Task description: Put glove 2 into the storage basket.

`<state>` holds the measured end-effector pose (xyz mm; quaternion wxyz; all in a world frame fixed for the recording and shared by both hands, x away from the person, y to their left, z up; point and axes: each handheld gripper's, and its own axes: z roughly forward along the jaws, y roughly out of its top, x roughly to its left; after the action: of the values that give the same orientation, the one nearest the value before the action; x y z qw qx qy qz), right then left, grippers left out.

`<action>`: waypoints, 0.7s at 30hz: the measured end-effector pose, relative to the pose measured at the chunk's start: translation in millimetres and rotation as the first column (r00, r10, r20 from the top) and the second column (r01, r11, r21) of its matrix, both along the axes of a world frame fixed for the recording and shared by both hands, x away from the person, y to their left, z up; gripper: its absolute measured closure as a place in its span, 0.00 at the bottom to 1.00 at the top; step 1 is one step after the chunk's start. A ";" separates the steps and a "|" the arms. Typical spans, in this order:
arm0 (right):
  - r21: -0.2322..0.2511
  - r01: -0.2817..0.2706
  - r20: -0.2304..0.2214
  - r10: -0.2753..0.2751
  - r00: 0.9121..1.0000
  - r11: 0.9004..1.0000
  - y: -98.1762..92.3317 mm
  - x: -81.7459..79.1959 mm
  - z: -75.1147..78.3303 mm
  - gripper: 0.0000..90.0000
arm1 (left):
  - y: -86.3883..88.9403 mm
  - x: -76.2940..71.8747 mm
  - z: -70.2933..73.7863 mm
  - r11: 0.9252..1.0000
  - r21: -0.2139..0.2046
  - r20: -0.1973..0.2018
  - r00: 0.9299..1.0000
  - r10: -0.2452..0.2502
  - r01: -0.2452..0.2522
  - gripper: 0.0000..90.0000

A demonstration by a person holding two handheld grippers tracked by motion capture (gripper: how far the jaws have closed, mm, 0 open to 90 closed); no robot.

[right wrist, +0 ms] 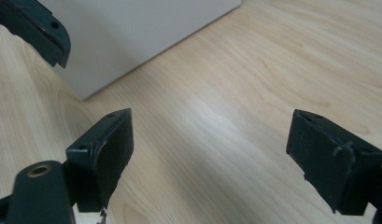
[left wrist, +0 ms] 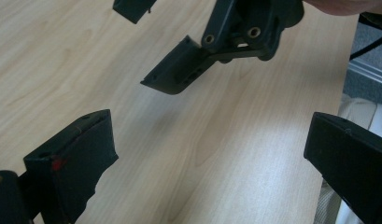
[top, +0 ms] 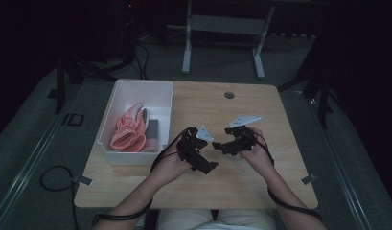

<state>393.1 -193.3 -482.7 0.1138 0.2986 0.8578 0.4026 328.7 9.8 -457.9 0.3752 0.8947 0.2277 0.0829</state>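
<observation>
Both grippers, left and right, jaws apart, empty, nearly nose to nose over bare tabletop. Could clash or snag trailing cables. Pink gloves already in white bin.

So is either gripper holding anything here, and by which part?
Nothing is held. The left gripper and right gripper both stand open over bare table; the pink gloves lie in the bin.
</observation>
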 end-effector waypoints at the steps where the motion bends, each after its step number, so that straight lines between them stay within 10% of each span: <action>1: -0.017 -0.005 0.000 0.005 1.000 1.000 -4.0 -2.8 -7.9 0.16 | -5.2 -3.7 -6.7 1.000 -0.001 0.012 1.000 -0.016 0.016 0.02; 21: -0.058 0.017 -0.019 -0.018 1.000 0.998 -35.4 -16.0 -44.1 0.16 | -31.5 -20.9 -57.7 0.996 -0.001 0.014 0.996 -0.091 0.091 0.02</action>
<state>377.2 -228.7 -526.9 0.1176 0.3065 0.8676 0.3736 307.8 -21.7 -515.6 0.3810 0.9032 0.1843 0.0718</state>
